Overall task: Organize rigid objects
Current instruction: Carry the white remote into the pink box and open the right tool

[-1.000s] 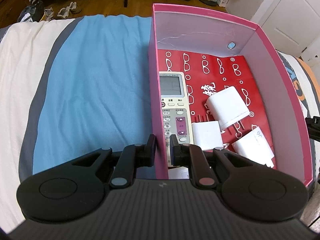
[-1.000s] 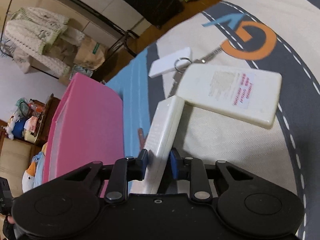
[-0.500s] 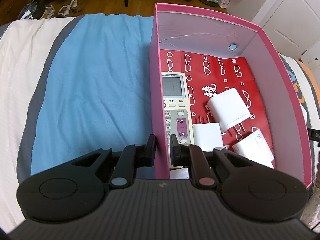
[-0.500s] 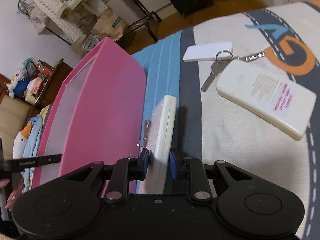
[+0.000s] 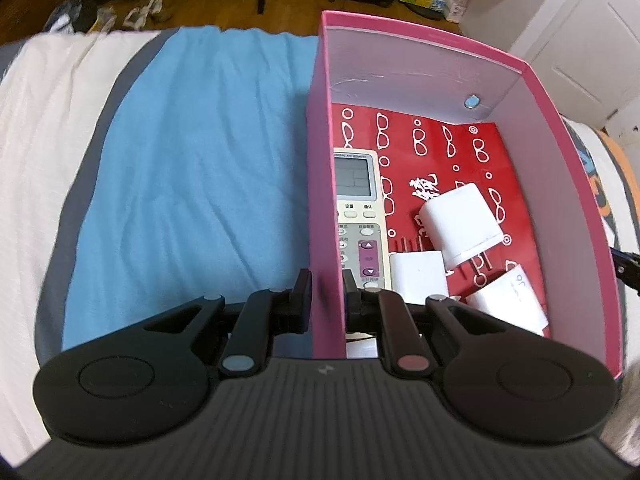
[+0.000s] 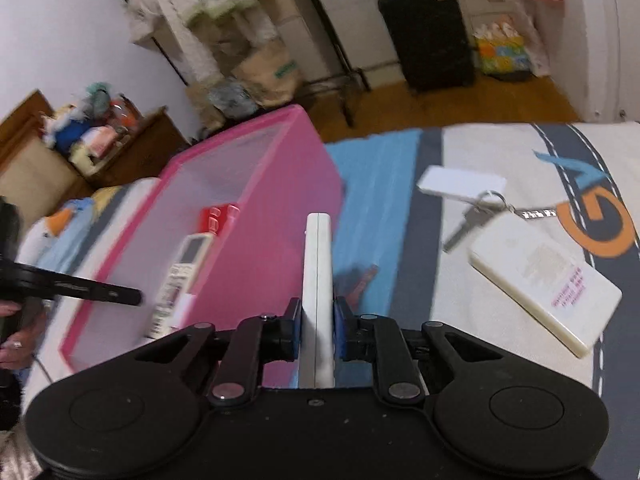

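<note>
The left gripper [image 5: 326, 294] is closed on the left wall of the pink box [image 5: 320, 200], with one finger outside the wall and the other inside. The box is seated on a bedcover [image 5: 192, 168] with a blue panel. Inside the box, a remote control [image 5: 358, 216] is laid flat against the gripped wall, display end away from the gripper. Three white chargers [image 5: 460, 220] are grouped beside it on the red patterned floor [image 5: 440, 140] of the box, near the gripper end.

The right gripper [image 6: 317, 330] is closed on a flat white device [image 6: 318, 280], which is held on edge, its narrow side facing the camera. The device is held above the bedcover, just beside the outer right wall of the box. Whether it touches the wall cannot be told.

On the bedcover to the right, well apart from the box, a cream rectangular device [image 6: 544, 280] with a printed label is lying flat. A key [image 6: 466, 224] on a ring is placed touching or just beside it, and a small white tag [image 6: 460, 182] is attached at the ring.
</note>
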